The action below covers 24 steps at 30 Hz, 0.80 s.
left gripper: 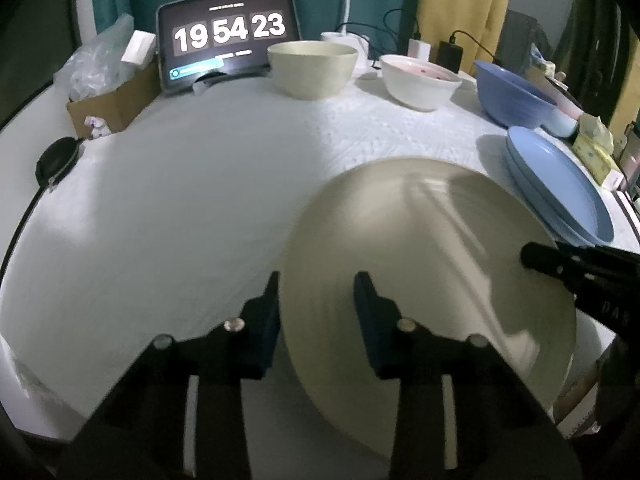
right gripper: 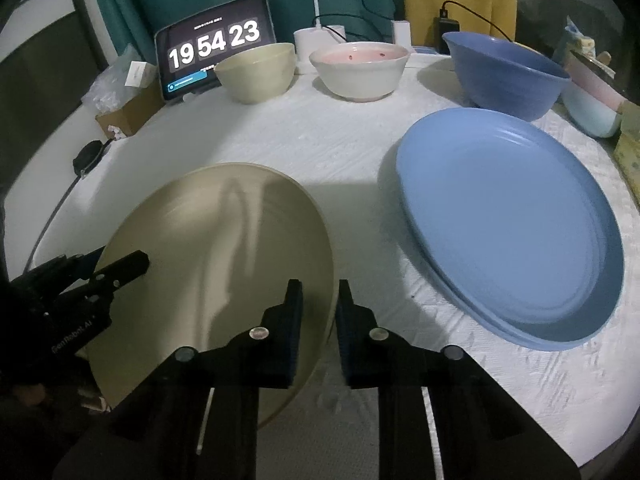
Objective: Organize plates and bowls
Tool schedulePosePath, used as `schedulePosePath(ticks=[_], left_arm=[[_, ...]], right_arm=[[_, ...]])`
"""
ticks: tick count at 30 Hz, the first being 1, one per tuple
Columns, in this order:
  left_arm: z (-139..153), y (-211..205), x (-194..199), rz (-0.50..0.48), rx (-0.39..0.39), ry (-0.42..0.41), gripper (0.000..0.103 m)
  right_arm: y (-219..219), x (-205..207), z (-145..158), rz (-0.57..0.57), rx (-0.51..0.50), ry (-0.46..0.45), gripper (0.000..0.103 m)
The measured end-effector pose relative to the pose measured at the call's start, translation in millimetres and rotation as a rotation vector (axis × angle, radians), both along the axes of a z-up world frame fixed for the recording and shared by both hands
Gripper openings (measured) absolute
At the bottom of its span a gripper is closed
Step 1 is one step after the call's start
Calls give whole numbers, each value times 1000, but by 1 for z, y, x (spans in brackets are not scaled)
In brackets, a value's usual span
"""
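Open cloth [left gripper: 180, 200] left of beige plate [right gripper: 216, 272]; blue plates [right gripper: 508, 232] close right; bowls [right gripper: 360, 70] line rear.

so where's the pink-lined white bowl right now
The pink-lined white ceramic bowl sits at the back of the table in the right wrist view, the middle of three bowls, between the round cream bowl and the large blue plastic bowl.

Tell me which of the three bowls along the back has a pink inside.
The middle bowl, white outside with a pink, dark-speckled interior. The cream bowl beside the clock tablet is plain cream inside, and the large blue bowl is blue throughout.
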State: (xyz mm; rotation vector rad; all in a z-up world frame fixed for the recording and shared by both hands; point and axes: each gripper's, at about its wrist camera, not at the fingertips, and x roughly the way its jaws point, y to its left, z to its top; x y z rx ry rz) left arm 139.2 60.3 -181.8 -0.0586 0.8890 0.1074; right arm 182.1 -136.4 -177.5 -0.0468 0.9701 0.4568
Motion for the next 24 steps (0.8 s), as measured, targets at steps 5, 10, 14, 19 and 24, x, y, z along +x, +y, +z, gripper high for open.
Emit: schedulePosePath(ticks=[5,10,14,19,24], left_arm=[[10,-6,-3,-11,0,-31,34],[24,-15,-2,-32,1,-59,34],[32,-27,1,-61,-4,-76,34],[39,-47,10,-96,-2,-82,34],[44,-70,23,-139,3,-86,34]], right_arm=[[-6,-2,14,-11,8,-48,18],[-17,0,31,-31,24,-91,18],[-30,3,42,-55,31,-125,18],[-50,9,49,-88,44,-143,18],[-77,16,52,-137,52,-156,18]])
